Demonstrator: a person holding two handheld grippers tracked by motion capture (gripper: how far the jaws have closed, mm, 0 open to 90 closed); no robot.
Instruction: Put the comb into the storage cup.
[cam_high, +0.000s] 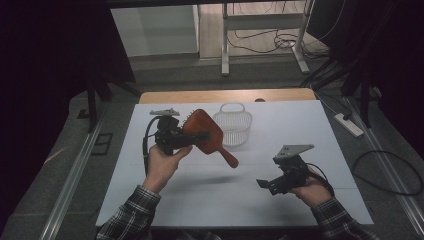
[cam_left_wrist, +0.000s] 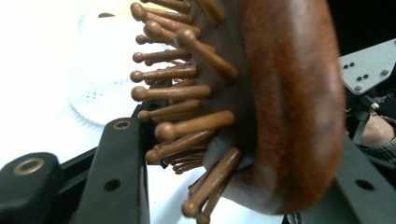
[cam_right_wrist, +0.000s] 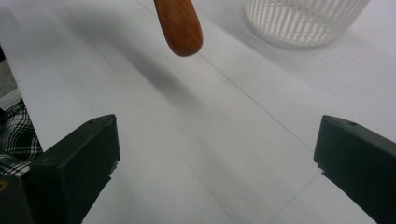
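Wooden hairbrush (cam_high: 207, 134): pinched at the head by the left tool (cam_high: 192, 138), held above the table (cam_high: 300, 127), handle toward the right tool (cam_high: 264, 184), whose jaws are spread and empty. White basket (cam_high: 233, 126): empty, just behind. Probably lifted, placement pending.

Glossy reddish wood hairbrush (cam_high: 207, 135) w/ wooden pins, white slatted plastic basket (cam_high: 233, 126), matt white worktop (cam_high: 280, 125).

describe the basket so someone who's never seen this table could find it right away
Start at the white table and look to its far middle, just before the wooden edge. The basket stands there, right of the hairbrush held in the left gripper. It is the only white, slatted, round container, with a handle on its far rim.
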